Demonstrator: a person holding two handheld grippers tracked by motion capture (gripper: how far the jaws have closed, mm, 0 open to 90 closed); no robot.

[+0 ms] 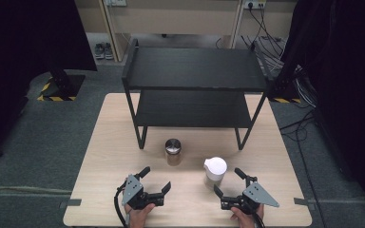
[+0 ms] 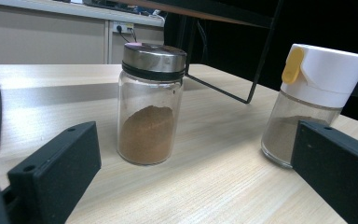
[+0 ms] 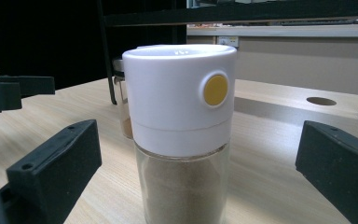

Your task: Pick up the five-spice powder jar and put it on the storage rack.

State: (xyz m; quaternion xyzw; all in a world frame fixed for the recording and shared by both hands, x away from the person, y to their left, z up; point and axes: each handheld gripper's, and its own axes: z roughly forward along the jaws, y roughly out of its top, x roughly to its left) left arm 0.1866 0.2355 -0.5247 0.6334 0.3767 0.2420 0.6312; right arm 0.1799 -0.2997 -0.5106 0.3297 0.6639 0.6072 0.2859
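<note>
Both grippers spread wide, left gripper (image 1: 156,179) facing the steel-lidded jar (image 1: 173,151) of brown powder at its one o'clock, right gripper (image 1: 229,182) just short of the white-capped shaker (image 1: 215,171) of greyish powder at its eleven o'clock.

Clear glass jar (image 2: 150,112) with shiny metal lid, glass shaker (image 3: 182,135) capped in smooth white plastic, matt pale wood table (image 1: 109,142)

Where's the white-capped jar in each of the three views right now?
High view: white-capped jar right of centre, just ahead of the right gripper.
Left gripper view: far right.
Right gripper view: centre, close up.
Shared landmark: the metal-lidded jar beside it.
</note>
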